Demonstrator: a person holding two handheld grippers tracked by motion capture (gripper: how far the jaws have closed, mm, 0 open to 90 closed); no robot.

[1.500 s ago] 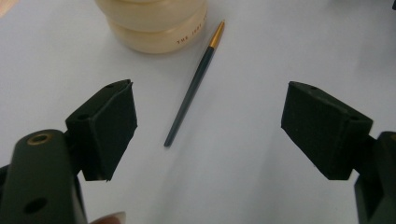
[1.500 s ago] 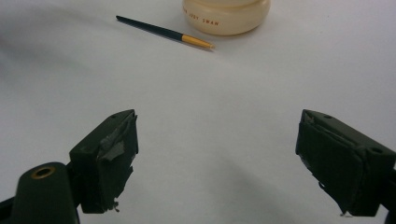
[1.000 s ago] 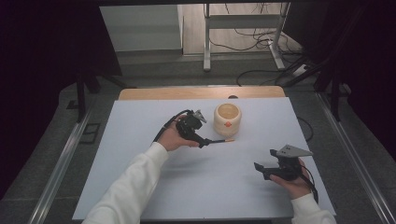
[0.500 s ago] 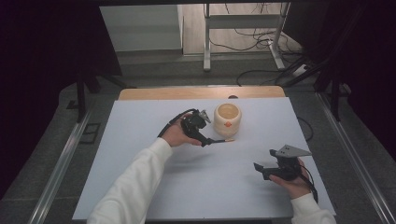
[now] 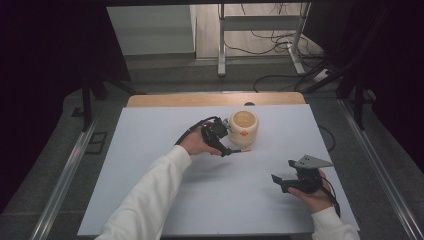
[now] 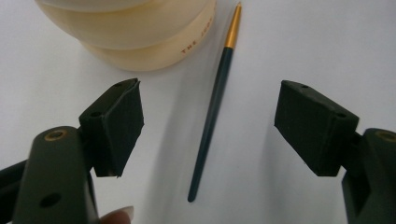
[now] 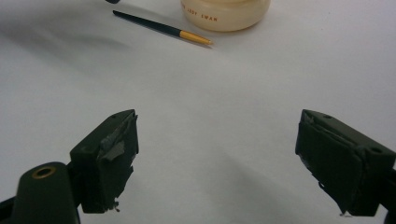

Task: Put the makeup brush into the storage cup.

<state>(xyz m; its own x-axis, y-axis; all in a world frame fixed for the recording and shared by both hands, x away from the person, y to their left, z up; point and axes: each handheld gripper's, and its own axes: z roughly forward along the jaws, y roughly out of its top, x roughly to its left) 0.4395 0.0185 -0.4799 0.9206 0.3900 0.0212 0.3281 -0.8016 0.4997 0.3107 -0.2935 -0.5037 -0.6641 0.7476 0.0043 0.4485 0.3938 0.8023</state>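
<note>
In the high view, a round cream-coloured ceramic jar (image 5: pixel 243 127) stands on the white table top (image 5: pixel 150 150) toward its far middle. The left gripper (image 5: pixel 223 145) sits just left of the jar, its tip low near the jar's near side. The right gripper (image 5: pixel 281 181) rests well apart near the table's near right corner, with bare white surface between the two and to the left.

In the left gripper view, the left gripper's jaws stand wide apart over a thin dark-green brush handle with a gold band (image 6: pixel 212 109). It lies flat between them, touching neither, its long axis running away from the camera, gold end just beside the jar's base (image 6: pixel 140 42).

In the right gripper view, the right gripper's (image 7: pixel 215 163) jaws are wide apart over bare table. The brush (image 7: pixel 161 28) lies far ahead, gold end pointing right, near the jar (image 7: pixel 226 16).
</note>
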